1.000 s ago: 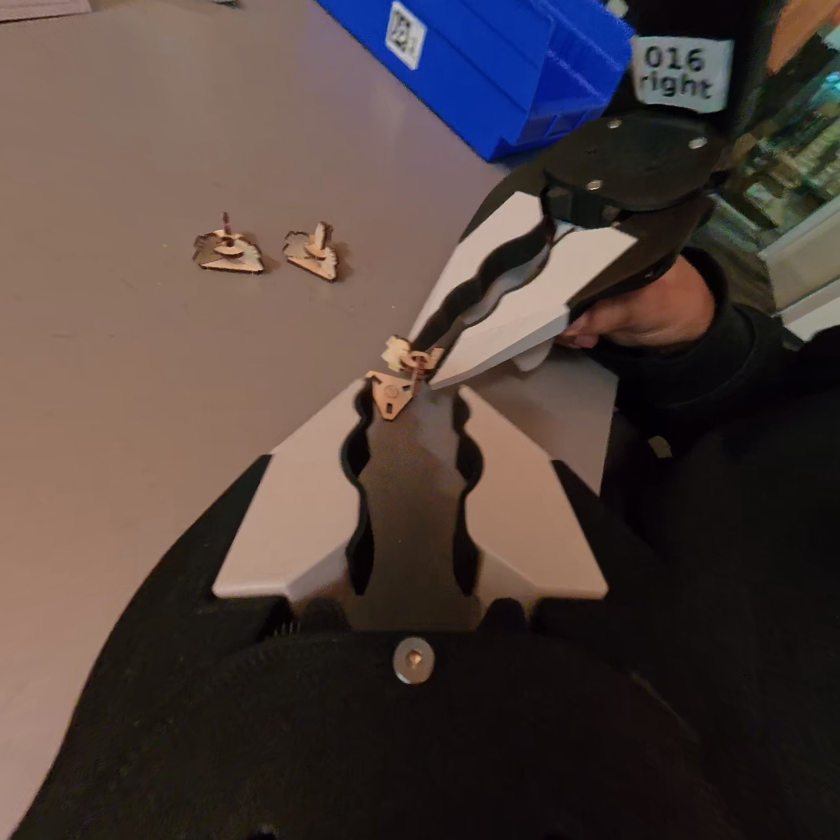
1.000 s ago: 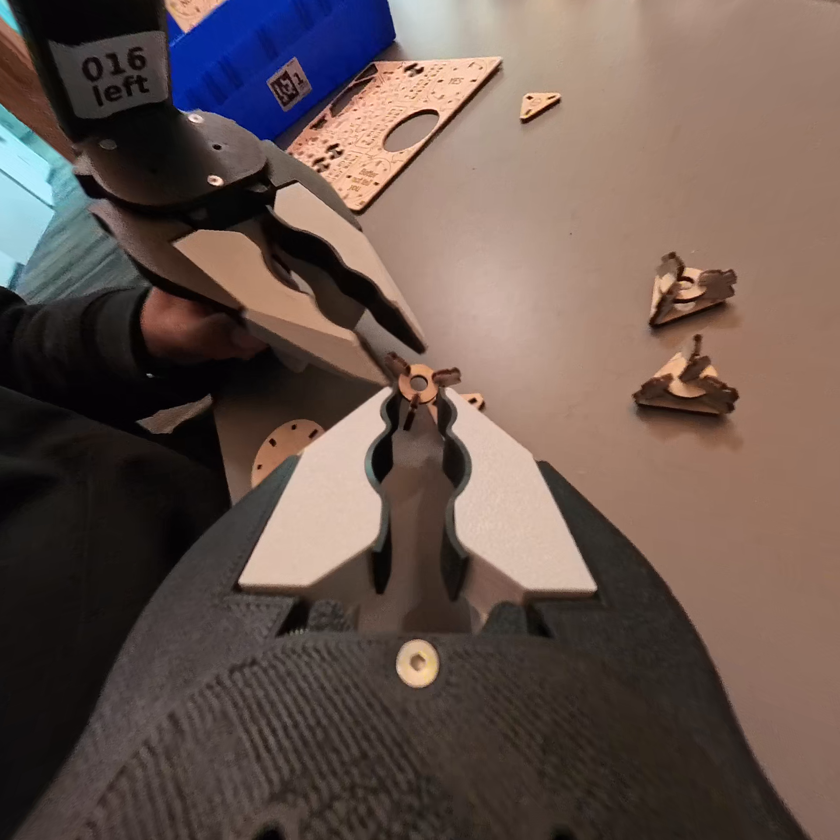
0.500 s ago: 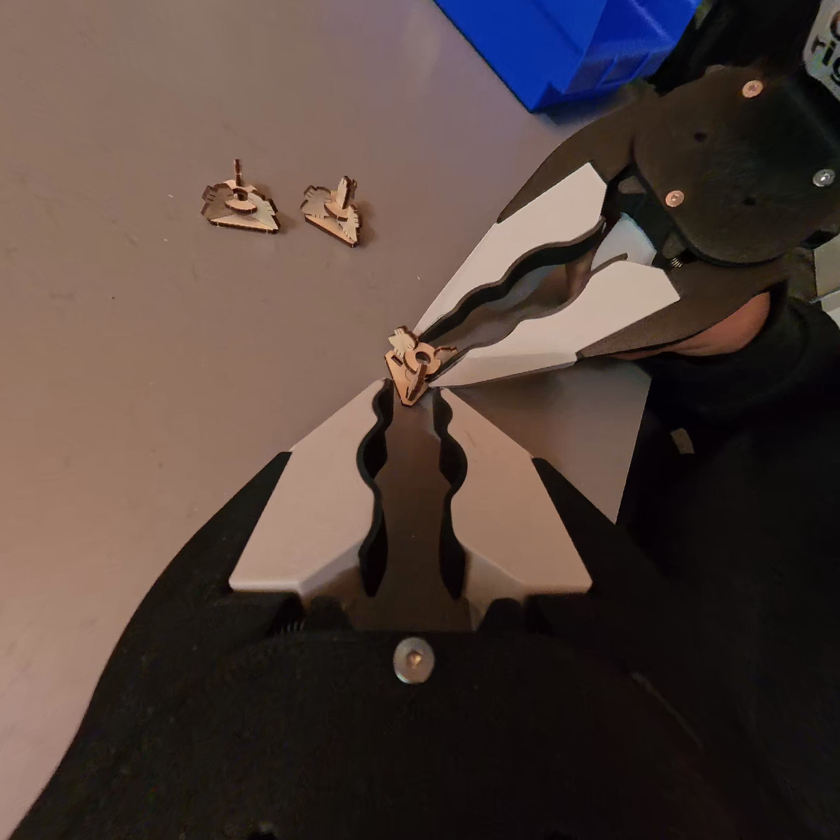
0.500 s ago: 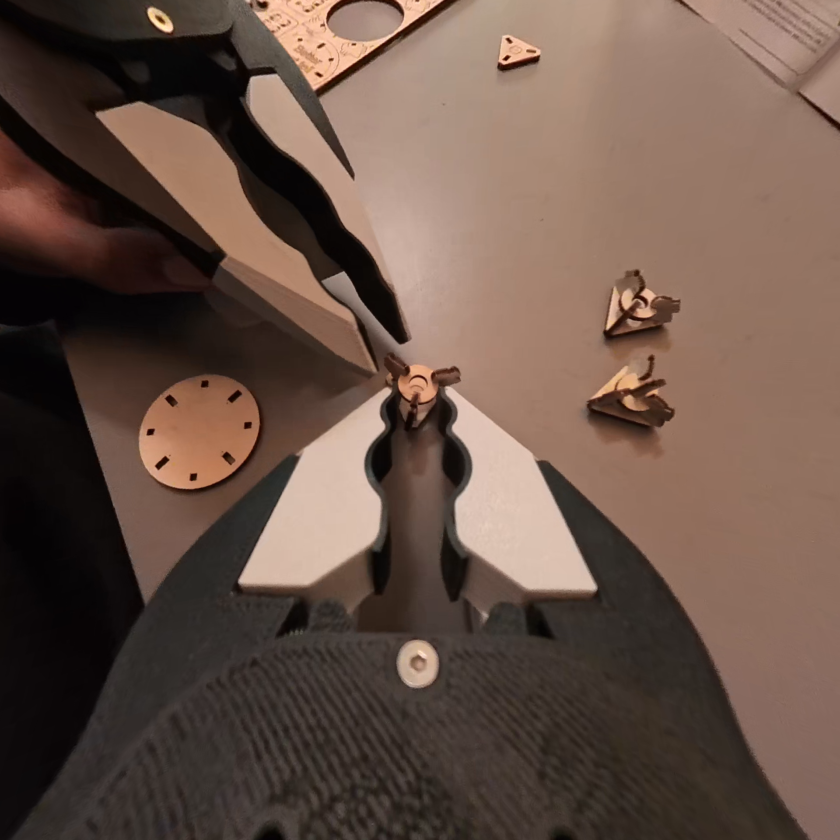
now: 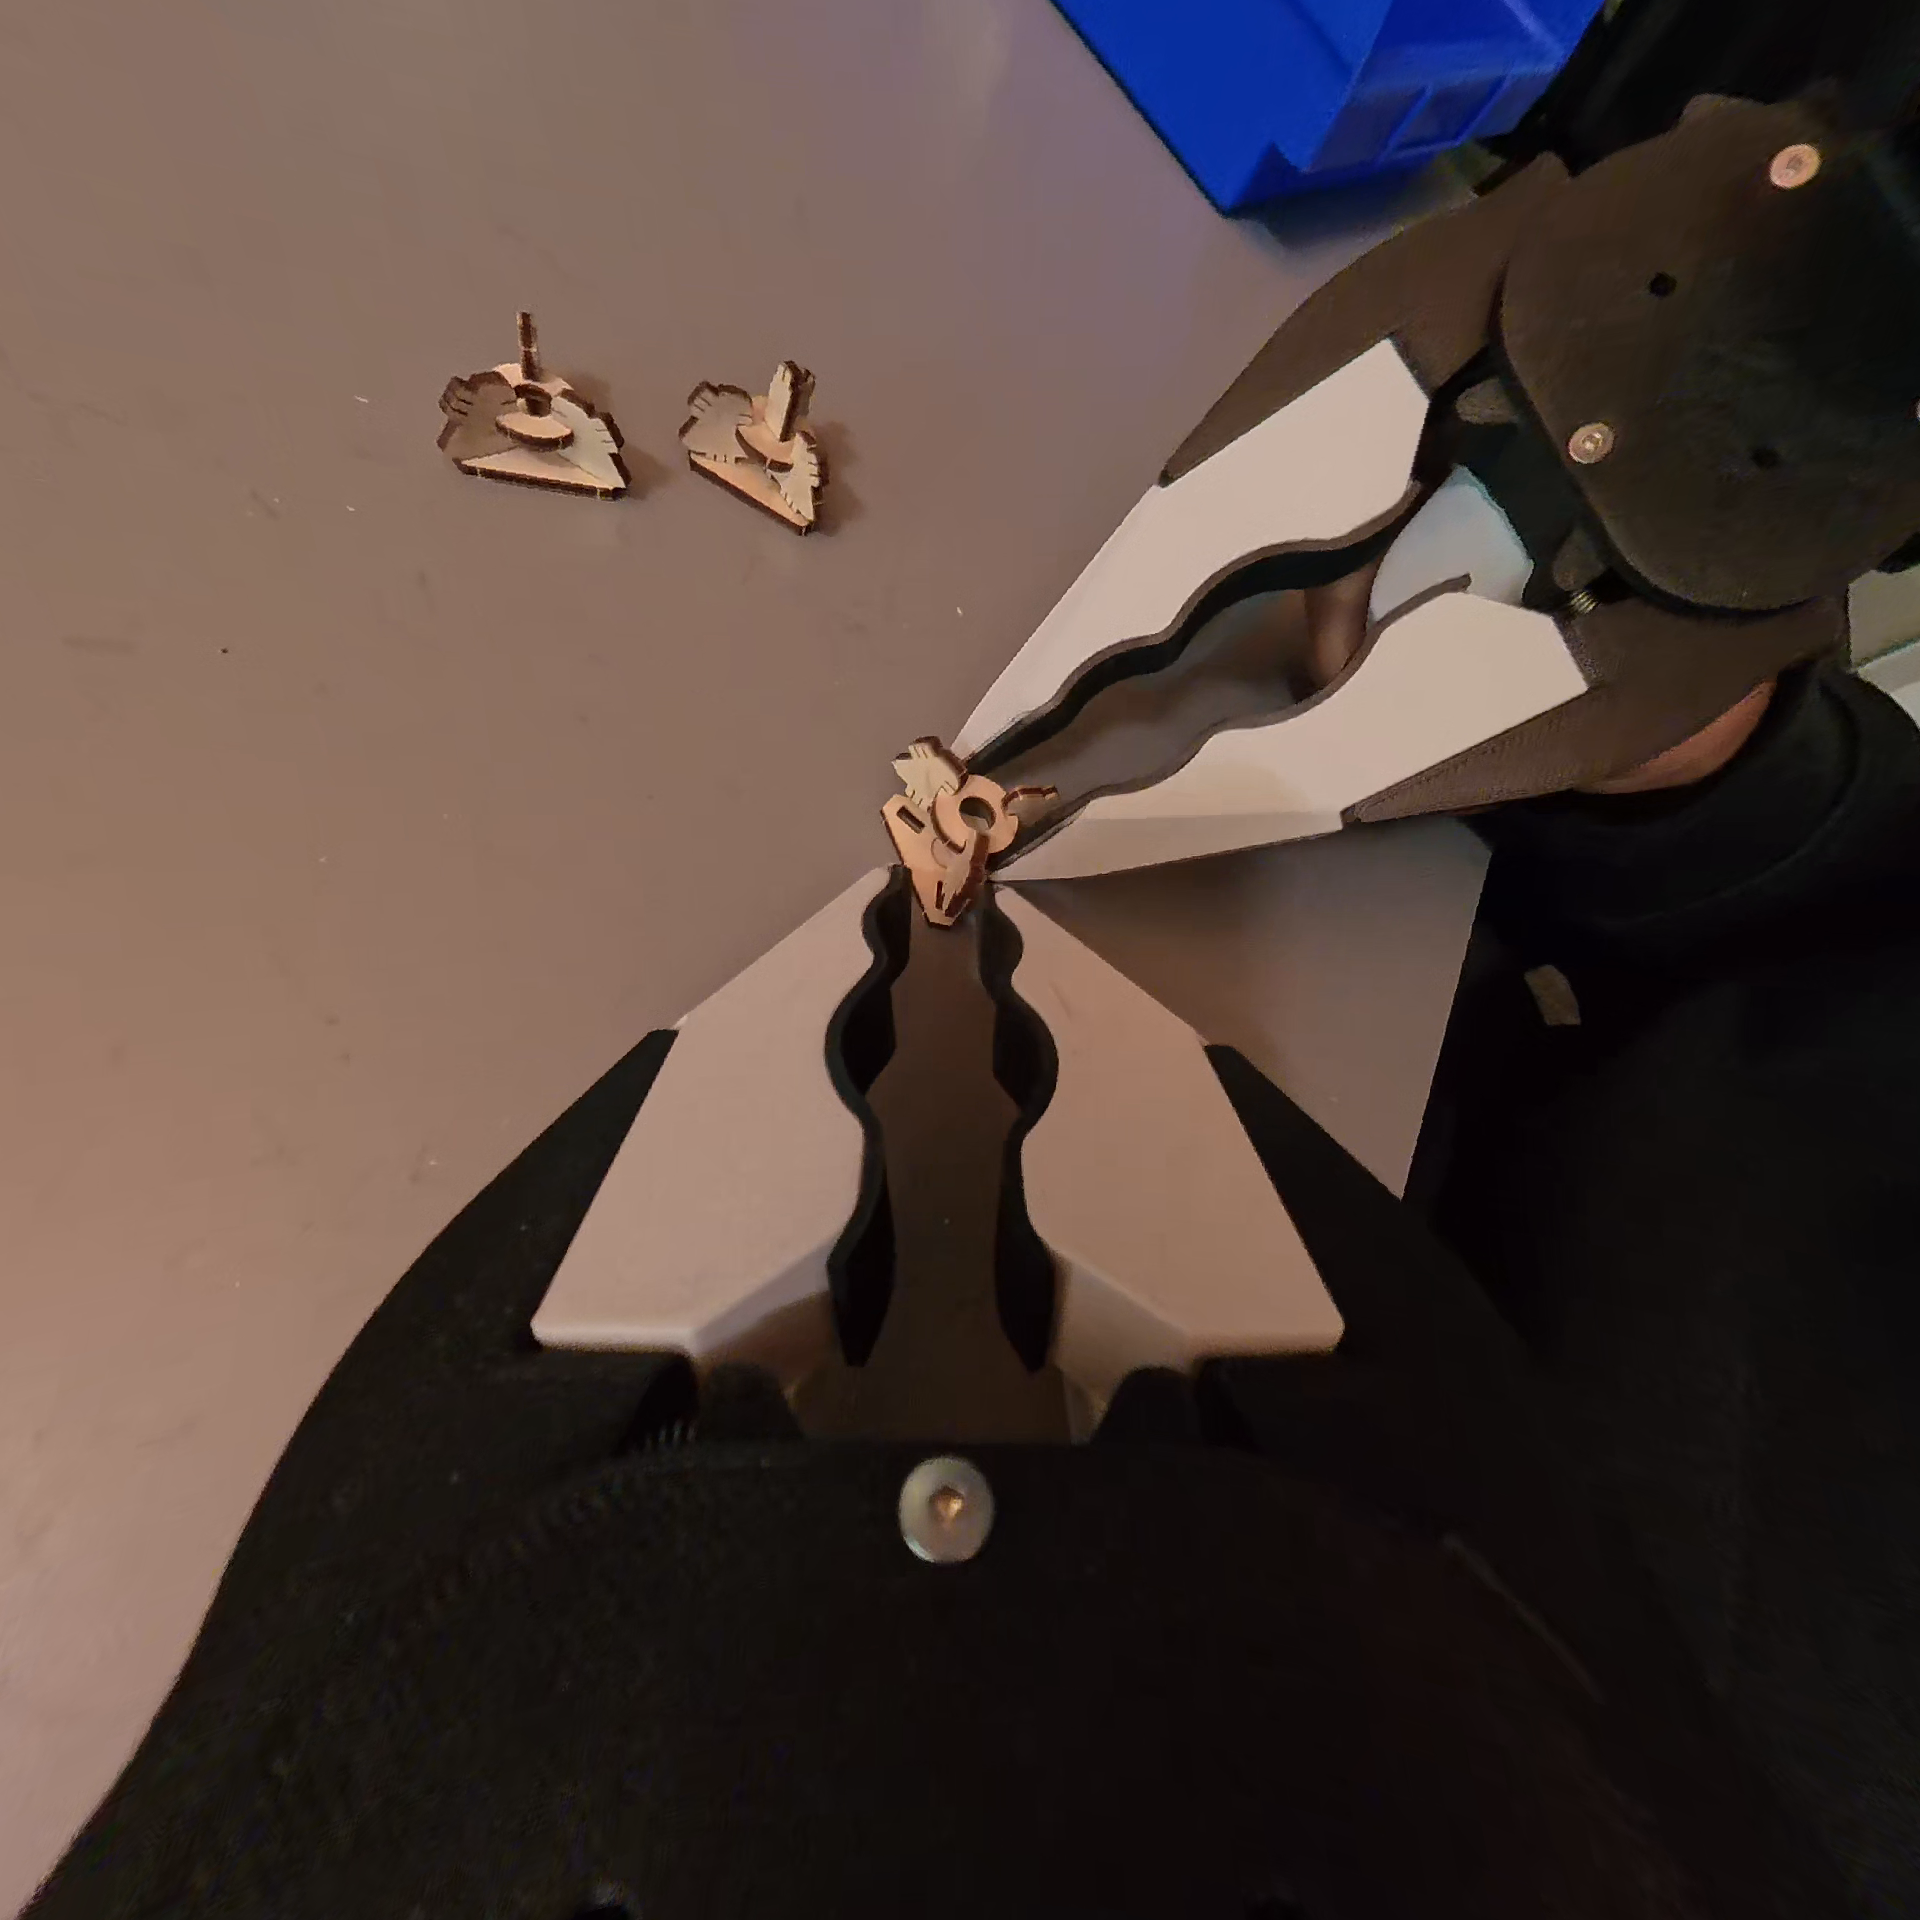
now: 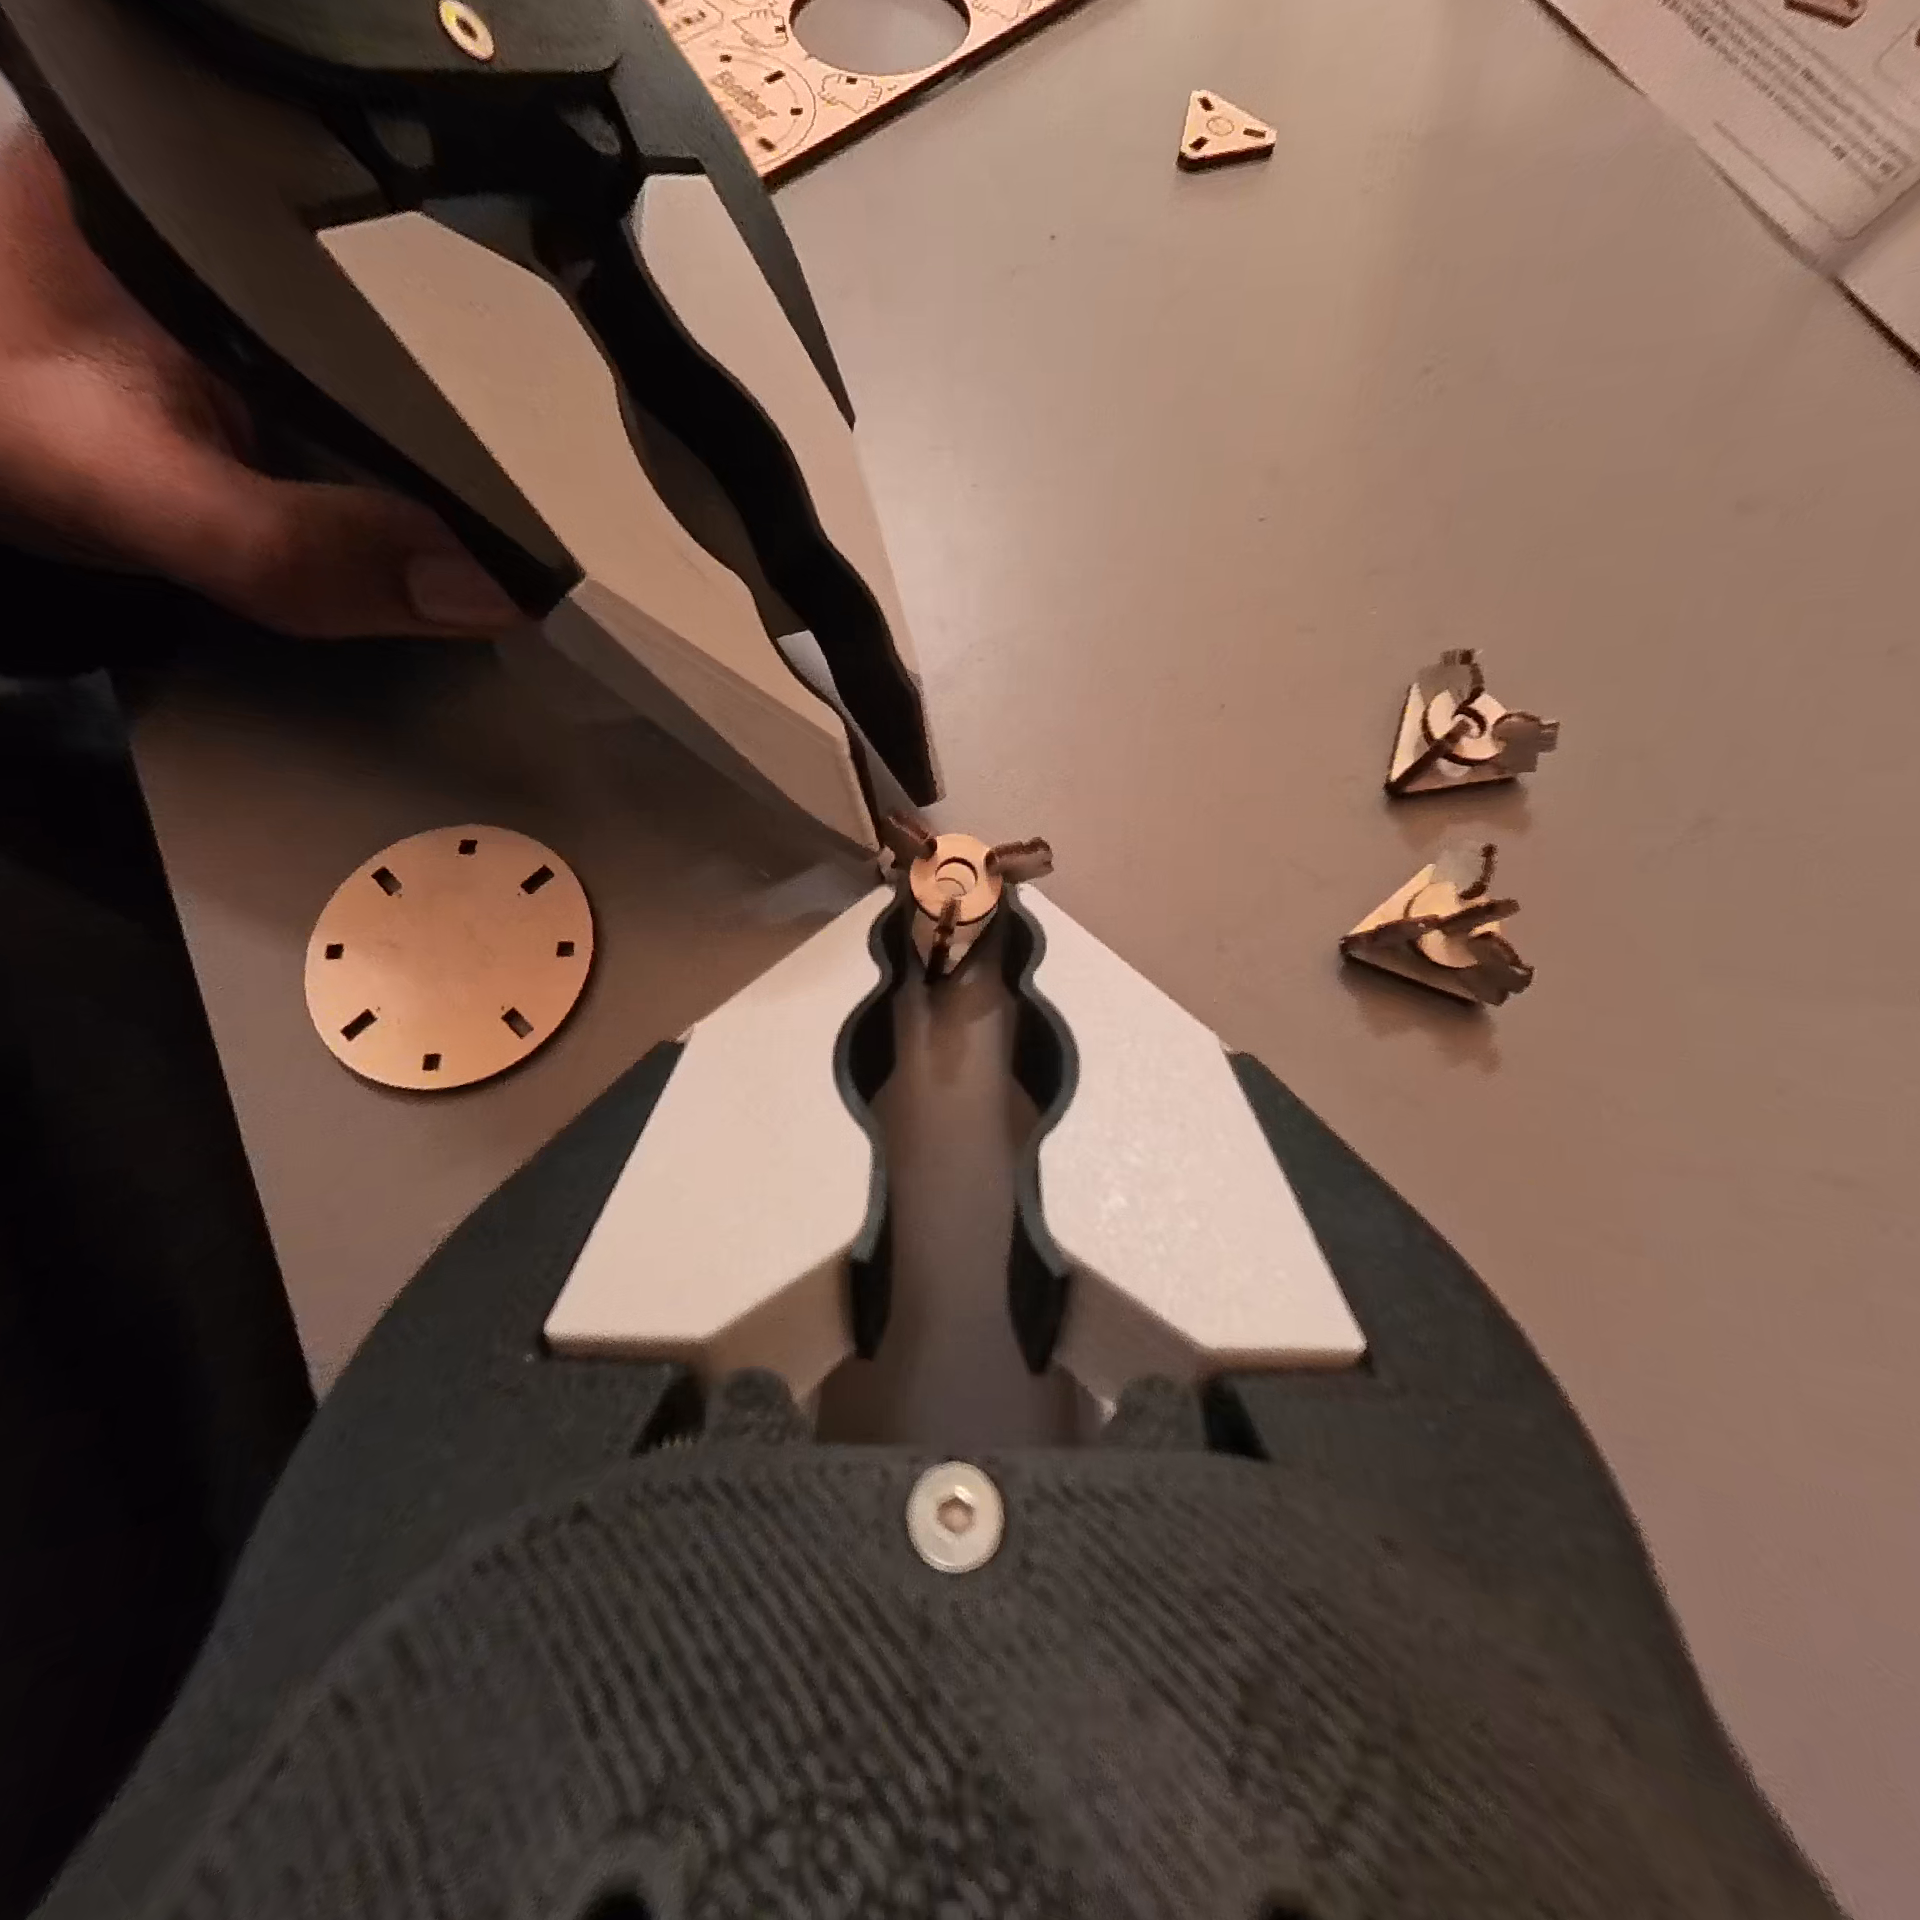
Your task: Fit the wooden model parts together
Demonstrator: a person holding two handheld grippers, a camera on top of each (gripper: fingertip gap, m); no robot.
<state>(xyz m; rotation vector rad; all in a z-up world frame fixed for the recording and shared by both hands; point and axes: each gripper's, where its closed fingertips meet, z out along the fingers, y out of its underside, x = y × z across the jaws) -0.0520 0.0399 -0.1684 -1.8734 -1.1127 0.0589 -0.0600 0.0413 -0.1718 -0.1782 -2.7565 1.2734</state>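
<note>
Left wrist view shows our left gripper (image 5: 935, 899) and right gripper (image 5: 1003, 805) both clamped on one small wooden assembly (image 5: 951, 831), contact partly hidden; two more assemblies (image 5: 535, 431) lie far left, one wooden disc (image 6: 449, 958) nearby.

two grippers (image 5: 940, 894), three wooden assemblies (image 5: 535, 442), one disc (image 6: 449, 951)

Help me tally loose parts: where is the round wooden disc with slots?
In the right wrist view, the disc lies flat on the table, left of the right gripper, below the left gripper.
</note>
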